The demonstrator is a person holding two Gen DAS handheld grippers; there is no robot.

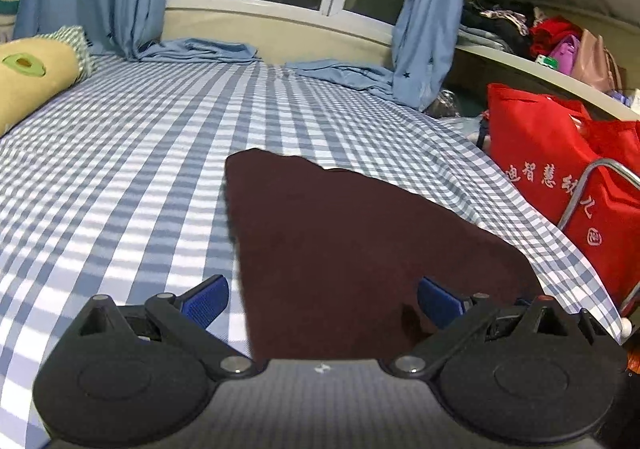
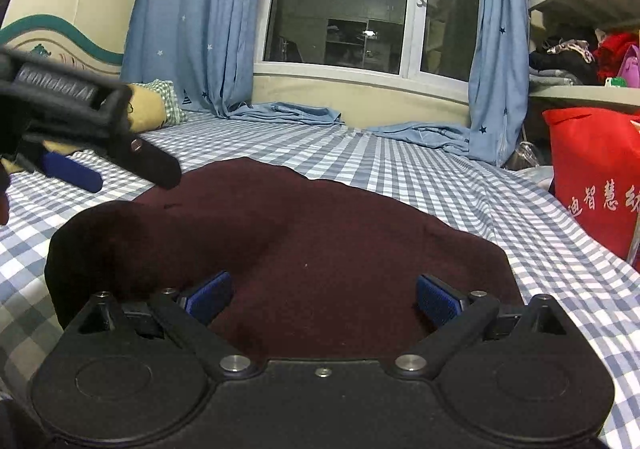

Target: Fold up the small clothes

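Dark maroon garment (image 2: 304,249) lies flat on the blue-and-white checked bedsheet (image 2: 460,185), folded, with a rounded far edge. In the right wrist view it fills the centre. In the left wrist view the same garment (image 1: 352,249) sits from centre toward 4 o'clock, its left edge running straight down between the fingers.

Right gripper (image 2: 324,295): jaws stand wide. Blue pads (image 2: 210,295) hang over the near part of the garment. Nothing is clamped between them.

Left gripper (image 1: 323,299): jaws wide as well. Its left pad (image 1: 206,299) is over bare sheet, its right pad over the garment, with the cloth edge between them and no grip on it. In the right wrist view this left gripper (image 2: 120,171) enters from 9 o'clock, blurred, with its tip above the garment's far left corner. I cannot tell whether it touches.

Containers: red tote bag (image 1: 560,161) with white lettering stands at 3 o'clock beside the bed. Its contents are not visible. White shelves (image 1: 540,61) at 2 o'clock hold piled dark and red clothes and pink handbags (image 1: 588,57).

Other items: yellow avocado-print pillow (image 1: 28,81) at 9 to 10 o'clock. Blue star-print curtains (image 2: 192,21) at 12 o'clock, their hems pooled on the bed under the window (image 2: 340,1).
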